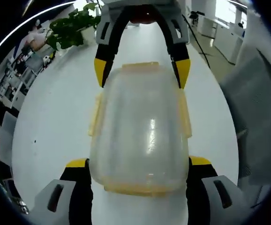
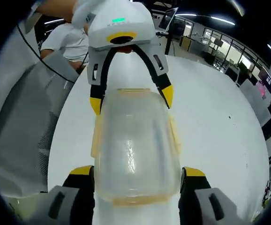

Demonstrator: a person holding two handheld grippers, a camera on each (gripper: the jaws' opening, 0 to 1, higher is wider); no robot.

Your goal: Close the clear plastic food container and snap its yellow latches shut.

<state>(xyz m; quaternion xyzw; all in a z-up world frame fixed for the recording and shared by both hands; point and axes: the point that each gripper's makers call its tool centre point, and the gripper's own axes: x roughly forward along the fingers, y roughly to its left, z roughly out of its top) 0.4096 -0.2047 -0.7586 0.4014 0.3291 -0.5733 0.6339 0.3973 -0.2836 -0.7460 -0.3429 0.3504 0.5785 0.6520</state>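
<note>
A clear plastic food container (image 1: pixel 142 131) with its lid on lies lengthwise over the white table (image 1: pixel 51 122), and whether it rests on the table is unclear. Yellow latches (image 1: pixel 94 115) stick out along its sides and ends. My left gripper (image 1: pixel 139 162) has its yellow-tipped jaws pressed against both sides of the near end. My right gripper (image 1: pixel 141 70) clasps the far end the same way. In the right gripper view the container (image 2: pixel 135 140) sits between the right gripper (image 2: pixel 136 171) jaws, with the left gripper (image 2: pixel 131 101) astride the far end.
A potted green plant (image 1: pixel 72 28) stands at the table's far left. A grey mesh chair (image 1: pixel 257 108) is beside the table, also seen as the chair (image 2: pixel 23 126). A person in a white shirt (image 2: pixel 65 40) sits behind the table (image 2: pixel 215 117).
</note>
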